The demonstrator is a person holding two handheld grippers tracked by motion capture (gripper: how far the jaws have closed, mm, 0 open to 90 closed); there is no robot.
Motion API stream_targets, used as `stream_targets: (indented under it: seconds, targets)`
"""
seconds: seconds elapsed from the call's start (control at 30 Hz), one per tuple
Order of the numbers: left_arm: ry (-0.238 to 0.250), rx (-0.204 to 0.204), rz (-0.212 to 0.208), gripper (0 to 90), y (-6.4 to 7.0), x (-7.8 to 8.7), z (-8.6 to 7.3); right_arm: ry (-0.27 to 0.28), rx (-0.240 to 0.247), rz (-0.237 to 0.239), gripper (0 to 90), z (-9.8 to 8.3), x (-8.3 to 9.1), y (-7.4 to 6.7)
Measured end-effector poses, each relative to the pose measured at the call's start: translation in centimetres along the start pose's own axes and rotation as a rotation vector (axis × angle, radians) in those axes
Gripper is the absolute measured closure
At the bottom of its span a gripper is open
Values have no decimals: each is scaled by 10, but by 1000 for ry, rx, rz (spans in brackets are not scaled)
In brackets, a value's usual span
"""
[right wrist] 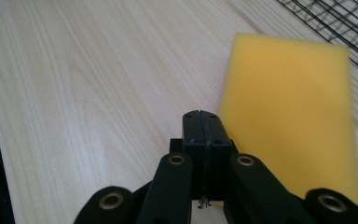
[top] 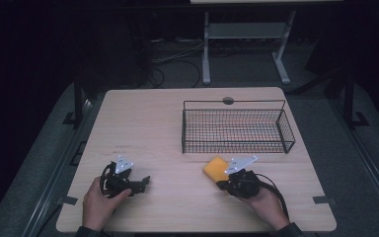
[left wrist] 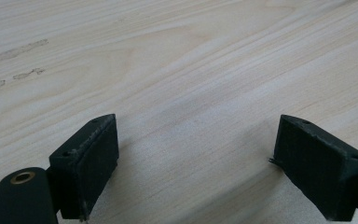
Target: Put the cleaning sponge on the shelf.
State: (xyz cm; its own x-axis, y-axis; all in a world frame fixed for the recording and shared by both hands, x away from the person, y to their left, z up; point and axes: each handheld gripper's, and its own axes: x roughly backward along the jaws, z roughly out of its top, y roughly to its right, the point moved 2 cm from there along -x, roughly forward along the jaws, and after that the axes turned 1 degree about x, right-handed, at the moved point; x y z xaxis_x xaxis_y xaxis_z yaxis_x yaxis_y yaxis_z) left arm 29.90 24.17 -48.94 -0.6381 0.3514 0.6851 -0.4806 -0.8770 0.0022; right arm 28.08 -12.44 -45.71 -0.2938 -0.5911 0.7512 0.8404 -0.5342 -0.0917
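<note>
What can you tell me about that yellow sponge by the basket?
The yellow sponge is a flat, rectangular foam block, plain and clean-looking. It lies flat on the wooden table, just in front of the wire basket and apart from it. The right tongs, shut with nothing between them, sit at its near left edge; whether they touch it is unclear.

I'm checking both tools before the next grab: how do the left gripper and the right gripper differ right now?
The left gripper has its fingers spread wide apart over bare table; the right gripper has its fingers pressed together. The left gripper has nothing near it, while the right gripper sits beside the yellow sponge, in front of the wire basket. Neither one holds anything, and each is carried in a hand.
</note>
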Motion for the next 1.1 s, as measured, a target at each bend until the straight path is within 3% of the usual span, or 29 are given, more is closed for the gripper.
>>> stream_targets:
  seconds: [0.27,0.53,0.9,1.1]
  targets:
    - [0,0,0,129,0,0,0,-3,-21,-25,898,-11,12,12]
    - [0,0,0,129,0,0,0,-7,-15,-12,887,-14,19,16]
    - [0,0,0,129,0,0,0,0,-11,-25,735,-3,35,24]
    - [0,0,0,129,0,0,0,-43,5,-33,559,2,37,32]
